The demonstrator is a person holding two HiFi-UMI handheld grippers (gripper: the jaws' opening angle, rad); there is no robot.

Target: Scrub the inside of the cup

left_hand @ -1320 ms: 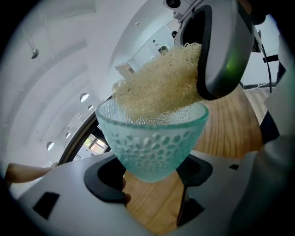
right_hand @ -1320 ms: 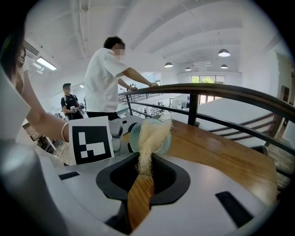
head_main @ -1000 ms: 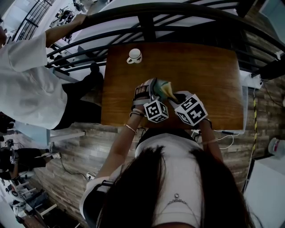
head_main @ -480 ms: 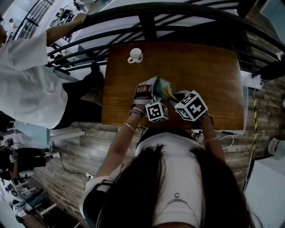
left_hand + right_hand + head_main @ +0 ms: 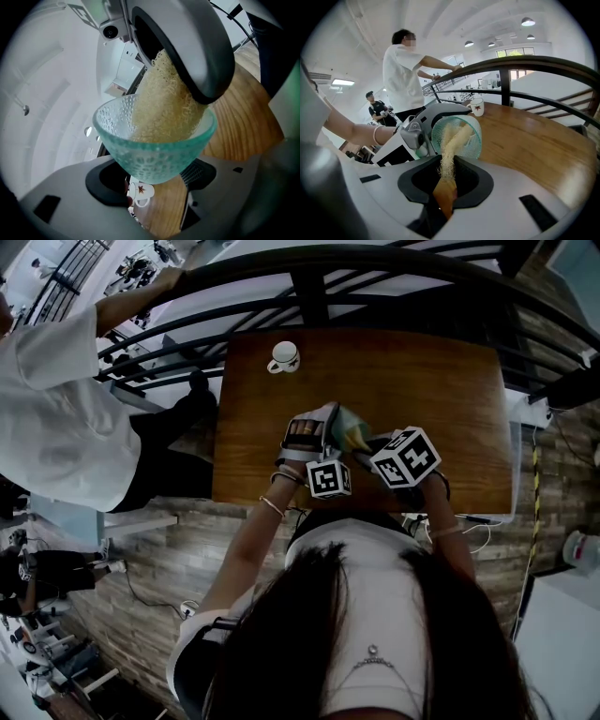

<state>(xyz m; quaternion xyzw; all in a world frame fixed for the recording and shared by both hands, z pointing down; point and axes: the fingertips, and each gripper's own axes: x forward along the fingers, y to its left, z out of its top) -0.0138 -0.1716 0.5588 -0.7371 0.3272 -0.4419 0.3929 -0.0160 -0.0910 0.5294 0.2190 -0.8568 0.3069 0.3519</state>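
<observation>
Here, the aqua dimpled glass cup [image 5: 154, 157] is held clear of the wooden desk [image 5: 441, 381], clamped low on its narrow base between the jaws of the left gripper [image 5: 150, 183]. A pale yellow fibrous scrubber [image 5: 452, 143] is pinched at its tail end by the right gripper [image 5: 446, 190], and its free end is pushed through the cup's mouth against the inner wall.

The cup is judged to be stiff, breakable and probably slippery, so a firm hold low on the tapered base is favoured, with the rim left free. The scrubber is judged to be light and springy. It is likely to bend rather than scratch, and it is better gripped nearer its working end if pressure is wanted.

In the left gripper view the scrubber is seen filling much of the bowl, which the head view hides behind the marker cubes. The cup's mouth is shown turned toward the right gripper only in the right gripper view. From the head view alone it is plain that a white ceramic mug [image 5: 284, 357] stands well apart, at the desk's far left corner.
</observation>
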